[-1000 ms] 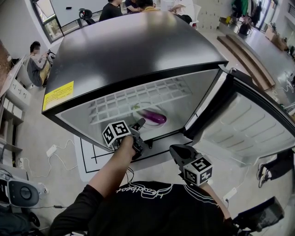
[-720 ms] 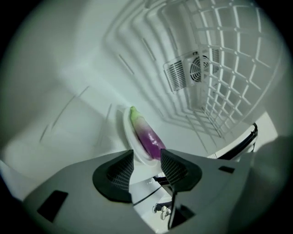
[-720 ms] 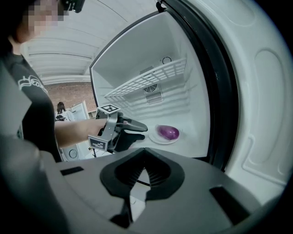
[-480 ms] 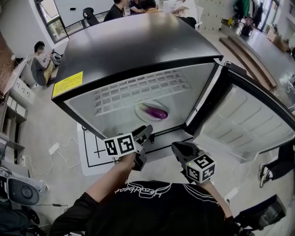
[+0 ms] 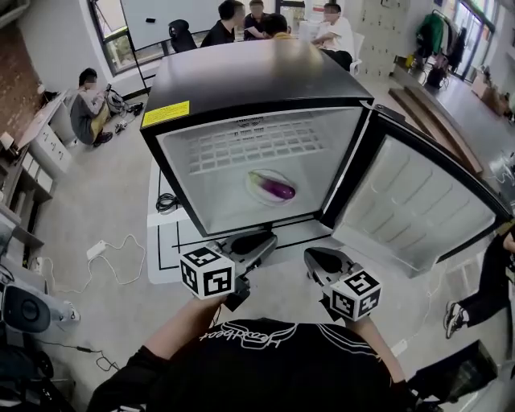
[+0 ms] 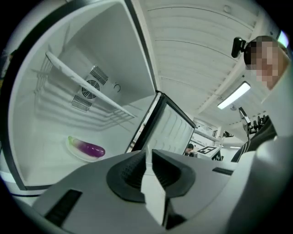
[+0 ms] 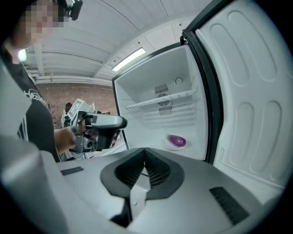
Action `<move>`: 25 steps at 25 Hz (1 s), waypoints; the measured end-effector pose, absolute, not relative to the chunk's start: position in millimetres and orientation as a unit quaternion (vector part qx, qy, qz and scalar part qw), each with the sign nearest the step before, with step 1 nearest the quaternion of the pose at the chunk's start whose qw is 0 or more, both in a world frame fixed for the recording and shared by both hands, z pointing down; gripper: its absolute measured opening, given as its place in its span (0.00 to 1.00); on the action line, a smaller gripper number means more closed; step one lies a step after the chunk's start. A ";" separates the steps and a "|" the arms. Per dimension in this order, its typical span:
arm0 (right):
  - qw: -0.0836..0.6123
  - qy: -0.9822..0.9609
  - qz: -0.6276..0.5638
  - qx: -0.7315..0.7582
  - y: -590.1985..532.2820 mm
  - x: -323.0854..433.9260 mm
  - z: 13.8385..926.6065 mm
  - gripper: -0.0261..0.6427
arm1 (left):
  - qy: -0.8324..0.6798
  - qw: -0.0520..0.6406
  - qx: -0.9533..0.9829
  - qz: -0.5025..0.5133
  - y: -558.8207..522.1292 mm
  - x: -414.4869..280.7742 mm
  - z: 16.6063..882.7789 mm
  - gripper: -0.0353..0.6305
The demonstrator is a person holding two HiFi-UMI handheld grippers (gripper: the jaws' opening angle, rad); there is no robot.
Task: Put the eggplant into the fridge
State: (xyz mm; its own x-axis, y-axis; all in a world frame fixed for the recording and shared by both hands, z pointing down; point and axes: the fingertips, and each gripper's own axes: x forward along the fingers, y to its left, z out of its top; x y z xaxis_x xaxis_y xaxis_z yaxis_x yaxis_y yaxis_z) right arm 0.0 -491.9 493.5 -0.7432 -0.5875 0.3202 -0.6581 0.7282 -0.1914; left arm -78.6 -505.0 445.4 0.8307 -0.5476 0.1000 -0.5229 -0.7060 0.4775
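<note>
The purple eggplant [image 5: 273, 187] lies on a white plate [image 5: 256, 194] on the floor of the open black fridge [image 5: 241, 80], under a wire shelf [image 5: 265, 145]. In the left gripper view the eggplant [image 6: 88, 147] shows at the lower left; in the right gripper view the eggplant [image 7: 176, 140] is small and far off. My left gripper [image 5: 261, 239] hangs outside the fridge, in front of its lower edge. Its jaws have just been closing, stand a narrow slit apart [image 6: 148, 153] and hold nothing. Beside it, my right gripper [image 5: 312, 257] is shut and empty [image 7: 144, 150].
The fridge door [image 5: 418, 201] stands swung open to the right. A white floor mat with black lines [image 5: 173, 241] lies under the fridge, with cables [image 5: 121, 249] to its left. Several people sit at a table [image 5: 265, 20] behind the fridge; another person [image 5: 88, 105] sits at the left.
My left gripper has come back out of the fridge, risen and rolled, leaving the eggplant on the plate. The right gripper has lifted a little. The view has drawn back from the fridge.
</note>
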 end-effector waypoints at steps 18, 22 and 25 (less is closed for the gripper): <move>0.062 -0.955 0.100 0.273 -316.7 19.1 431.1 0.05 | -0.279 0.166 0.946 -0.020 -310.2 -44.8 403.3 0.07; 0.071 -0.956 0.102 0.265 -277.4 23.9 430.9 0.05 | -0.281 0.157 0.947 -0.010 -271.1 -36.2 410.0 0.07; 0.076 -0.958 0.082 0.265 -252.6 33.7 434.3 0.05 | -0.272 0.161 0.949 -0.011 -242.4 -25.8 411.8 0.07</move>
